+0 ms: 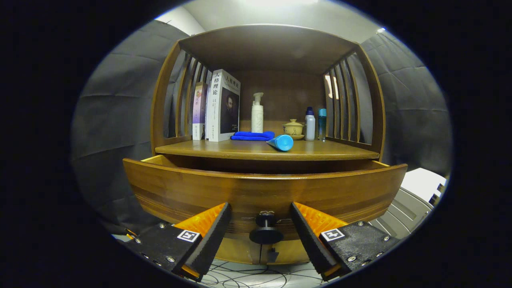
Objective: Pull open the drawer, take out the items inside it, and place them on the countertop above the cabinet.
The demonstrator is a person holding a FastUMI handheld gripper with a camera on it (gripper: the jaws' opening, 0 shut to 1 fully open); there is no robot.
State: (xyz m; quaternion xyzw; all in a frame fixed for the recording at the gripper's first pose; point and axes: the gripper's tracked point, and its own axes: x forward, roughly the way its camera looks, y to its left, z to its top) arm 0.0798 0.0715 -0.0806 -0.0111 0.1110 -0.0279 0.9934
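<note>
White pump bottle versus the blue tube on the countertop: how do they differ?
The white pump bottle stands upright near the back; the blue tube lies on its side near the front edge. The bottle is white with a pump head; the tube is blue with a round end facing the open tool. Both rest on the countertop.

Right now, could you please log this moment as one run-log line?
drawer: pulled open | knob: between fingers, ungripped | gripper: open | blue tube: lying on countertop
</note>
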